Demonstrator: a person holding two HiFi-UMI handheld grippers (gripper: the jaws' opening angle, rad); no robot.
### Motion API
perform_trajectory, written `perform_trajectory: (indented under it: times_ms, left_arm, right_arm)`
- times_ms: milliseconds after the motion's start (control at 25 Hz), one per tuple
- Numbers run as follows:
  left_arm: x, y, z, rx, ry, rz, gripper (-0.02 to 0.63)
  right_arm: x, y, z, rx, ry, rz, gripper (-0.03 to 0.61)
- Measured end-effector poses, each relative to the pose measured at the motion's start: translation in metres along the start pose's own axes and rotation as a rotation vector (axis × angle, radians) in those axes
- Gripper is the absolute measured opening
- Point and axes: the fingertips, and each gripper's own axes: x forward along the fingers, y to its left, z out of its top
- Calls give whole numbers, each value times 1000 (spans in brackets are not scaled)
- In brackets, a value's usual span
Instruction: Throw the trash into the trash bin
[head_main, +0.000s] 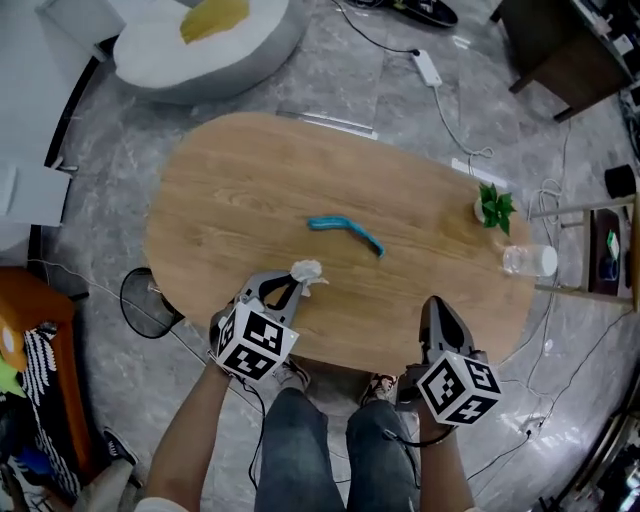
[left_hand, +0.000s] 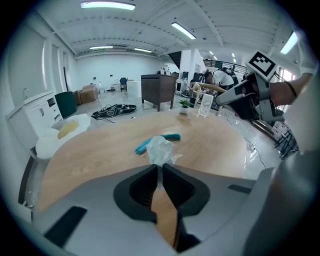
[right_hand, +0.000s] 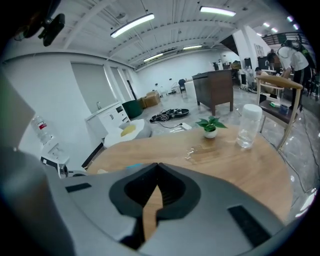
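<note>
One crumpled white tissue (left_hand: 160, 148) — soft, ragged-edged — pinched by left hand-held gripper (left_hand: 159, 166).

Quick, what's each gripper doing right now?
Left gripper: closed on the crumpled tissue.
Right gripper: closed, holding nothing.

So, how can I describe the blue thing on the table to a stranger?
Look at the oval wooden table. Near its middle lies the blue thing, flat on bare wood. Unlike the crumpled white tissue at the near edge, it is long, thin and curved.
</note>
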Motion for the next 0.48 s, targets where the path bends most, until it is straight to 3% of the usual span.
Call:
perform_trajectory:
  times_ms: [240, 480]
  left_arm:
    - [-43, 51, -33, -86, -25, 85, 28]
    - [-91, 95, -75, -271, -69, 187, 28]
  right_arm:
    - [28, 77, -9, -74, 41, 99, 2]
    - [56, 152, -20, -194, 89, 217, 2]
